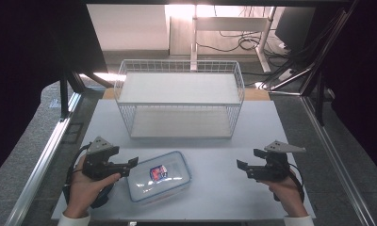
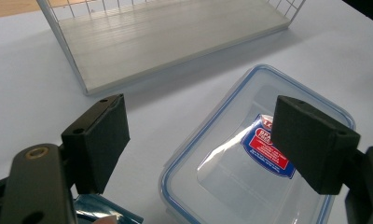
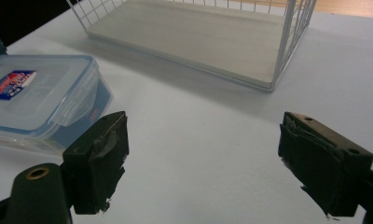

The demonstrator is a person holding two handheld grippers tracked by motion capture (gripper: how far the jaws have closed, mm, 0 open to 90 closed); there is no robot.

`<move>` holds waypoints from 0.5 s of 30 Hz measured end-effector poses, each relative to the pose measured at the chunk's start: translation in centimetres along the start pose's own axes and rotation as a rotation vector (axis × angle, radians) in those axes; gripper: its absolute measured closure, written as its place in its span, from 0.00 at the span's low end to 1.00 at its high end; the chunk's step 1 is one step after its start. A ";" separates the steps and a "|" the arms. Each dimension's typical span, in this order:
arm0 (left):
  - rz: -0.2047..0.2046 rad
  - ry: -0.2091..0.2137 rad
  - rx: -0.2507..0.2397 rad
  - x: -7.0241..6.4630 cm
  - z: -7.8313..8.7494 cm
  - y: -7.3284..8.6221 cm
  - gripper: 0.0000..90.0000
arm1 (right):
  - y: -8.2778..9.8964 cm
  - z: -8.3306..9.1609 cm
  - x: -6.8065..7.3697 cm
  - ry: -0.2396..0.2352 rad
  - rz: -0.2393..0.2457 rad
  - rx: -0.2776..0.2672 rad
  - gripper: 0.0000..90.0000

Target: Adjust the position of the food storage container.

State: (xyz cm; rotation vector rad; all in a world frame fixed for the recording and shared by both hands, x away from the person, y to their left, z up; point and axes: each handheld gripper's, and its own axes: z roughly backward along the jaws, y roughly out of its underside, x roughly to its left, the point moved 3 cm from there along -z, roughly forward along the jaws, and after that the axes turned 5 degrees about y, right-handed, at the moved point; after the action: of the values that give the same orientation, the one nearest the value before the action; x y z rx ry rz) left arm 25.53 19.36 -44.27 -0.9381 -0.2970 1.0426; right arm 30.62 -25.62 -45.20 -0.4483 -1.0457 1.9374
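Spread wide, left gripper point(image 1: 132, 164) hovers just beside clear lidded container point(image 1: 159, 176); right gripper point(image 1: 243, 167), also spread, well apart.

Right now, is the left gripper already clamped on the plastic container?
No. In the left gripper view the left gripper stands open above the container, pads clear of its lid.

Black left gripper point(image 1: 130, 165), right gripper point(image 1: 245, 167): grey triangular plates, black cables; white sleeve cuffs.
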 end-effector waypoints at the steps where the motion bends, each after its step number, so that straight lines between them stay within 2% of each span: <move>1: -0.004 0.004 -0.001 0.0 0.0 0.0 0.21 | 0.0 0.0 0.0 0.003 0.004 0.004 0.18; 9: 0.007 0.027 -0.021 0.2 0.0 0.0 0.22 | 0.0 -0.4 0.5 -0.021 0.023 0.022 0.18; 15: 0.021 0.046 -0.022 0.0 -0.4 -0.1 0.22 | 0.1 -0.1 0.1 -0.020 -0.008 0.020 0.18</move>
State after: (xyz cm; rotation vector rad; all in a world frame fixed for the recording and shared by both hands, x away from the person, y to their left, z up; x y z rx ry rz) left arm 25.88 19.17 -44.41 -0.9855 -0.2617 1.0373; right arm 30.59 -25.53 -45.32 -0.4141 -1.0381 1.9471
